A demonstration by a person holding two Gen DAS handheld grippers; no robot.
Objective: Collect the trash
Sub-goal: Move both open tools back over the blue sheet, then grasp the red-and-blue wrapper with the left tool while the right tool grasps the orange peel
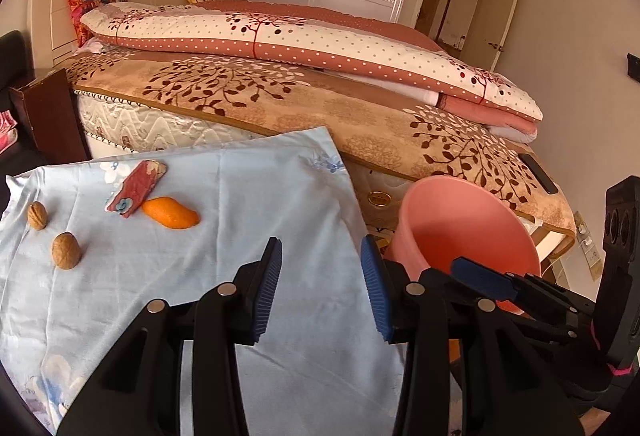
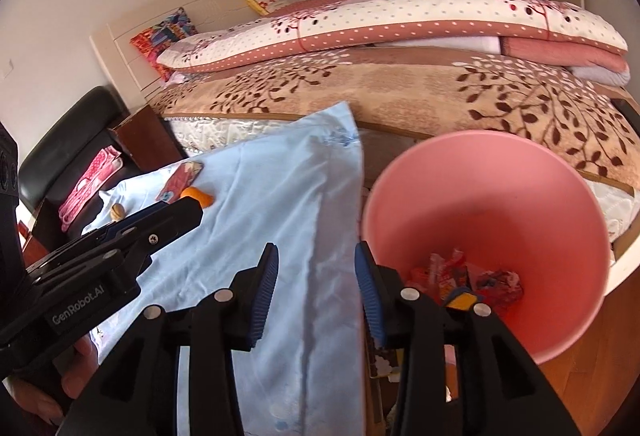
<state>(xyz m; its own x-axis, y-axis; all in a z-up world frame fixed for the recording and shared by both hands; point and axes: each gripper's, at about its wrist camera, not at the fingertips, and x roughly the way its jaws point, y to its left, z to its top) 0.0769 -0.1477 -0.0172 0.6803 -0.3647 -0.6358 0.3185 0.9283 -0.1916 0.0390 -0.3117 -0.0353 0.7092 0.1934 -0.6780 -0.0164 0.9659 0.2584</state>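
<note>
Trash still lies on the pale blue cloth (image 1: 240,256): 2 walnuts (image 1: 66,250), an orange peel (image 1: 171,212) and a red wrapper (image 1: 137,188) touching the peel. My left tongs (image 1: 322,290) gape over the cloth, gripping nothing. My right tongs (image 2: 316,294) stand apart and bare beside the pink bin (image 2: 492,228), where crumpled wrappers (image 2: 472,280) sit at the bottom.

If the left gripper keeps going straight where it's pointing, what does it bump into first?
Probably the light blue cloth: the left gripper tilts down toward a bare patch, right of the orange peel. Depth is hard to judge.
</note>
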